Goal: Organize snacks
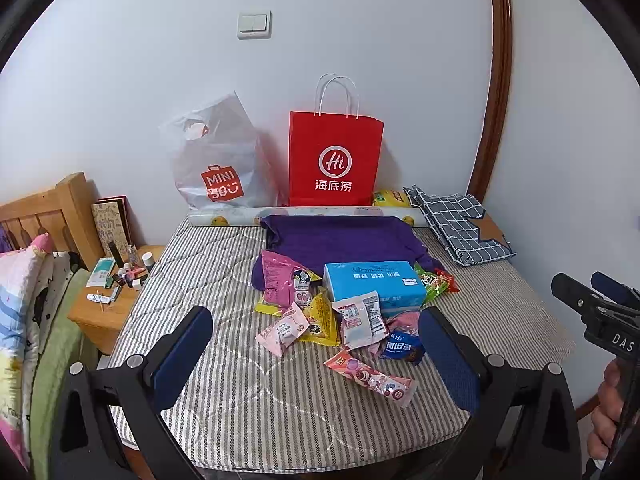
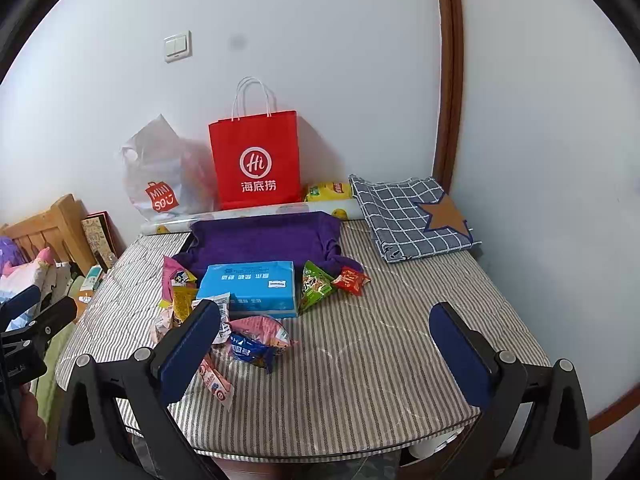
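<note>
Left wrist view: left gripper jaws spread fully wide, nothing held, hovering over the striped table cover. Snack pile sits dead centre: blue tissue pack at the middle, pink snack bag at its 9 o'clock, yellow triangular packet and white sachet at its 6–7 o'clock, blue wrapper at 5, long pink strawberry wrapper nearest the camera. Purple cloth at 12 o'clock of the pile, red paper bag and white Miniso bag standing against the wall behind it. Right gripper shows at 3 o'clock, a hand below it.

Right wrist view: right gripper also wide open, empty. Pile lies at 10–11 o'clock of the frame centre; the left pad covers part of it. Green packet and red packet at 3 o'clock of the tissue pack. Checked cloth at 1 o'clock.
</note>
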Demonstrator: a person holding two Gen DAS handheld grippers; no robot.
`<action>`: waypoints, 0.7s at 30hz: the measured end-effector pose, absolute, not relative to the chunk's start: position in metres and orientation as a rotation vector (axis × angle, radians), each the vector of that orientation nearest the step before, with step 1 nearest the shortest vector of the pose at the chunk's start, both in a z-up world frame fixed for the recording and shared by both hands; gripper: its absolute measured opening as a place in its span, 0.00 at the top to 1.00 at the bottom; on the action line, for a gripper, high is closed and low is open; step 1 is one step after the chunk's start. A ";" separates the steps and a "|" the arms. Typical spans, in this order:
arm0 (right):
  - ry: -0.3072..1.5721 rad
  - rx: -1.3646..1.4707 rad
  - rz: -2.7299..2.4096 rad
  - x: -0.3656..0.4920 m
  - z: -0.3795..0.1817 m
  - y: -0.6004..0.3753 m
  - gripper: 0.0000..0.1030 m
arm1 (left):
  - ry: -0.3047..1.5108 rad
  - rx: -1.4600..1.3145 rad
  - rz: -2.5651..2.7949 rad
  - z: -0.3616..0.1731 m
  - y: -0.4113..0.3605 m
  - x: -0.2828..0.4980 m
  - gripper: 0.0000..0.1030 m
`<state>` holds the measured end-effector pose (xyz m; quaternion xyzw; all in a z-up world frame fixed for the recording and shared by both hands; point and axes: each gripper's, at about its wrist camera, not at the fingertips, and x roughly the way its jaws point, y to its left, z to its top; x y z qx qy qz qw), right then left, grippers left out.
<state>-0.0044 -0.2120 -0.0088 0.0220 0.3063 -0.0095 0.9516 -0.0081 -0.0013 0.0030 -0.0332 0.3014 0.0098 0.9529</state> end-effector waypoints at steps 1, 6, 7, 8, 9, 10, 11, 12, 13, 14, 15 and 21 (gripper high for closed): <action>0.622 0.042 -0.020 -0.004 -0.009 -0.212 0.00 | 0.612 -0.067 0.019 0.003 -0.001 -0.008 0.00; 0.620 0.043 -0.020 -0.005 -0.010 -0.212 0.00 | 0.610 -0.067 0.018 0.003 -0.002 -0.008 0.00; 0.619 0.044 -0.021 -0.005 -0.010 -0.213 0.00 | 0.609 -0.067 0.017 0.004 -0.002 -0.008 0.00; 0.620 0.044 -0.021 -0.005 -0.010 -0.212 0.00 | 0.609 -0.067 0.017 0.004 -0.003 -0.008 0.00; 0.621 0.043 -0.020 -0.006 -0.010 -0.212 0.00 | 0.609 -0.068 0.017 0.004 -0.003 -0.008 0.00; 0.620 0.042 -0.020 -0.007 -0.010 -0.212 0.00 | 0.609 -0.067 0.017 0.004 -0.003 -0.008 0.00; 0.618 0.043 -0.021 -0.007 -0.010 -0.212 0.00 | 0.609 -0.067 0.017 0.003 -0.003 -0.008 0.00; 0.617 0.043 -0.022 -0.008 -0.010 -0.212 0.00 | 0.610 -0.067 0.017 0.003 -0.003 -0.008 0.00; 0.617 0.044 -0.021 -0.008 -0.010 -0.212 0.00 | 0.610 -0.067 0.018 0.003 -0.003 -0.009 0.00; 0.617 0.045 -0.020 -0.008 -0.009 -0.212 0.00 | 0.610 -0.067 0.018 0.003 -0.003 -0.009 0.00; 0.616 0.047 -0.020 -0.008 -0.009 -0.212 0.00 | 0.610 -0.068 0.018 0.003 -0.003 -0.010 0.00; 0.617 0.053 -0.013 -0.009 -0.007 -0.211 0.00 | 0.600 -0.075 0.016 0.006 0.000 -0.013 0.00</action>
